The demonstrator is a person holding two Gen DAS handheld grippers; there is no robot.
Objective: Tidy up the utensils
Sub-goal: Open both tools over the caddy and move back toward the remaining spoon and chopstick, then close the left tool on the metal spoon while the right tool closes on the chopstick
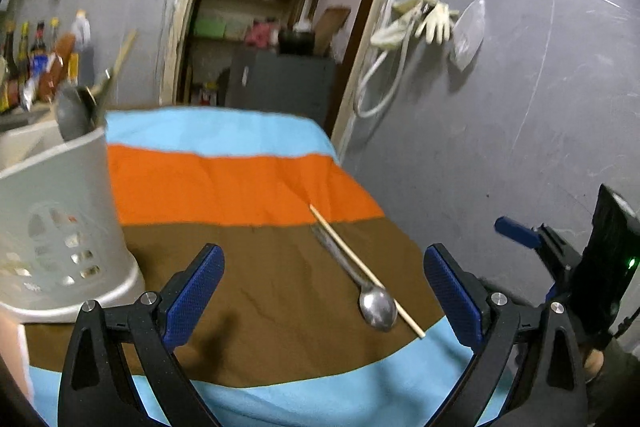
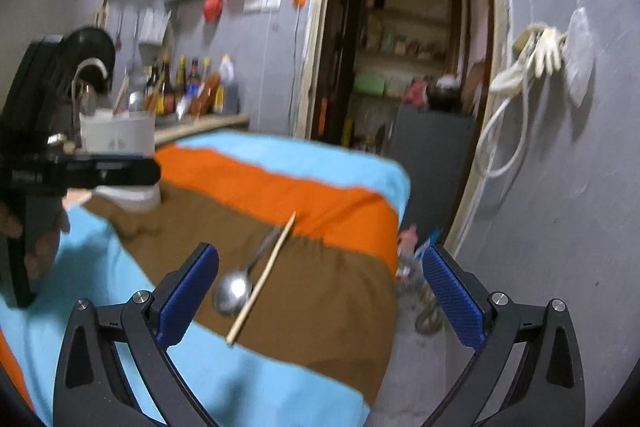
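We find a metal spoon (image 1: pixel 376 307) and a single wooden chopstick (image 1: pixel 366 271) lying loose on the brown band of a striped cloth (image 1: pixel 240 187), right of centre and low in the left wrist view. The chopstick lies along the spoon's handle and crosses the rim of its bowl; the two touch or nearly touch. In the right wrist view the same pair sits low and just left of centre, spoon (image 2: pixel 234 293) and chopstick (image 2: pixel 262 277).

A grey perforated utensil holder (image 1: pixel 64 227) stands at the left edge of the left wrist view, on the same cloth, already carrying a ladle and other handles.

The left gripper (image 1: pixel 322 301) has its jaws spread wide, nothing between them. The right gripper (image 2: pixel 320 301) is likewise wide apart and empty, and stands nearer the pair.

We judge that the step in hand is the approach to these last two loose pieces. The next move calls for a low, flat closure on one slim item alone, since they overlap; the chopstick on top looks the easier first pick.

The cloth's right edge falls away close beside the pair, with floor clutter below in the right wrist view. Open cloth lies between the pair and the holder.
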